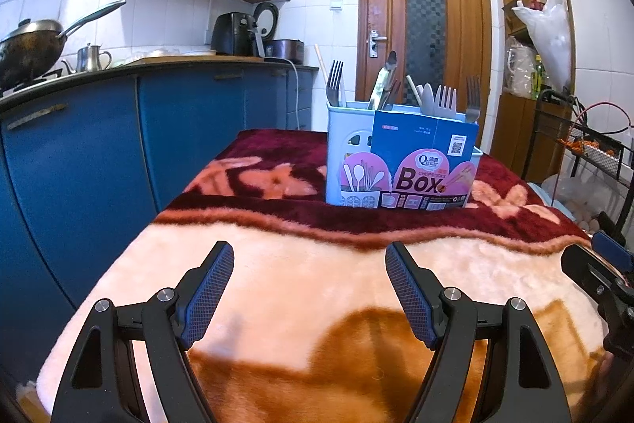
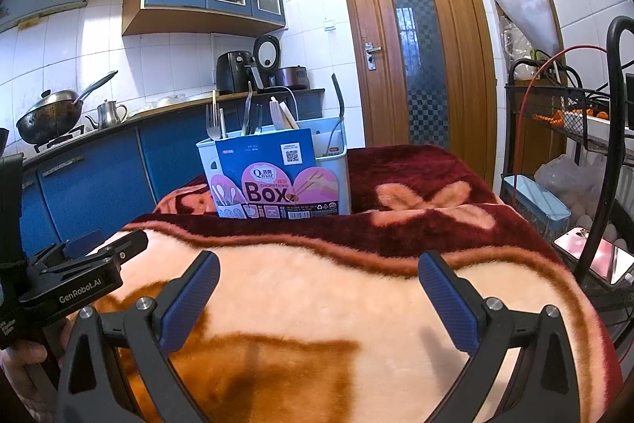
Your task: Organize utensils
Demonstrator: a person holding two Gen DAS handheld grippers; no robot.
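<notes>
- I am holding my left gripper (image 1: 309,256) and right gripper (image 2: 319,266) spread wide, gripping nothing.
- Ahead, forks (image 1: 445,98) are standing in the utensil holder (image 1: 348,161); sorting looks done, or about to be redone.

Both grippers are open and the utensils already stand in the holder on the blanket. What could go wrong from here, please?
1. The white plastic utensil holder with the blue "Box" label stands on a soft plush pink-and-maroon blanket, so a sideways pull could tip it.
2. The metal forks and other utensils crowd together; lifting one may drag its neighbours out.
3. The left hand-held gripper and right hand-held gripper are close and may collide.
</notes>
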